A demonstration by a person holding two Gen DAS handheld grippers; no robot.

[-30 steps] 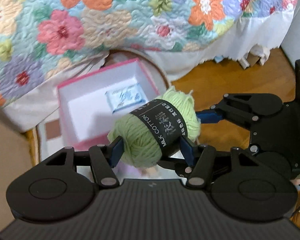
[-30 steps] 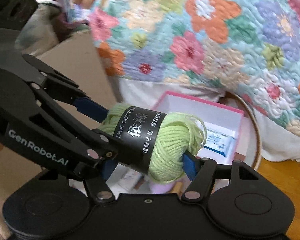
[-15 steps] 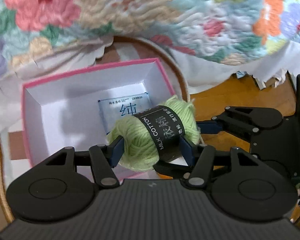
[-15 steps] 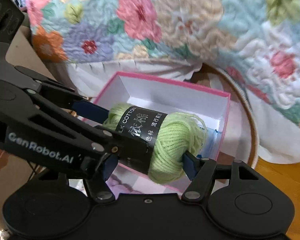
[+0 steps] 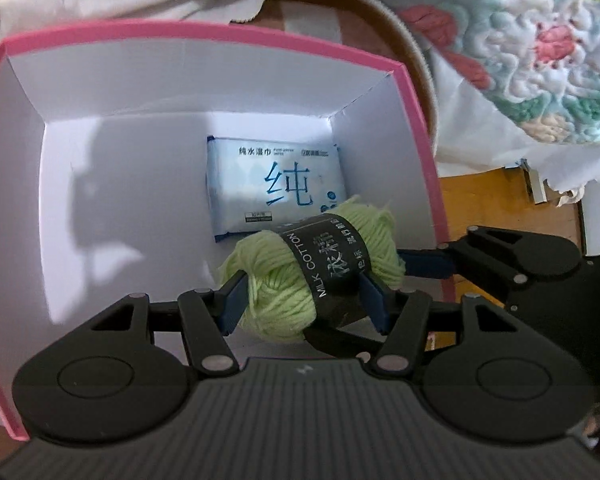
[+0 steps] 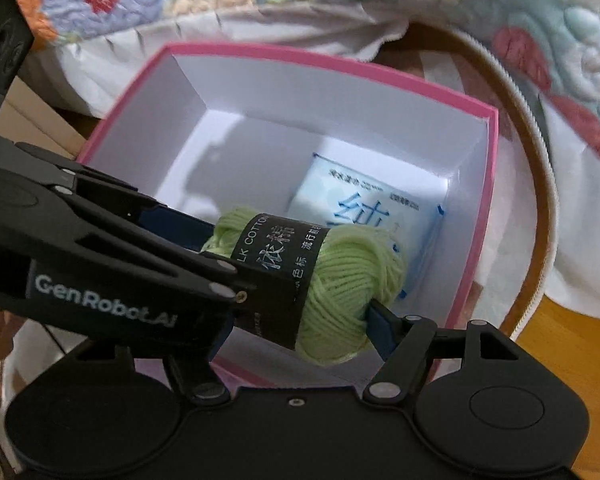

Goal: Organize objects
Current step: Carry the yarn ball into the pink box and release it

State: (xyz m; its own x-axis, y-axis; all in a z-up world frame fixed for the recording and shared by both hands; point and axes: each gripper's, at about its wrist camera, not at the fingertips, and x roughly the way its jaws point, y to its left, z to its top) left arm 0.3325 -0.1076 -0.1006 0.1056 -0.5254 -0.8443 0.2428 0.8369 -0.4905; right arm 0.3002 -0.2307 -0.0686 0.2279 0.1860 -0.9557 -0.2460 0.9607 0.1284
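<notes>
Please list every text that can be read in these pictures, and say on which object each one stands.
"MILK COTTON": black band of the yarn; the Chinese characters beside it are too blurred to quote.
"纯": large blue character on the wipes pack in the pink box; its small print is too small to read.
"GenRobot.AI": side of the left gripper, seen by the right wrist camera.
</notes>
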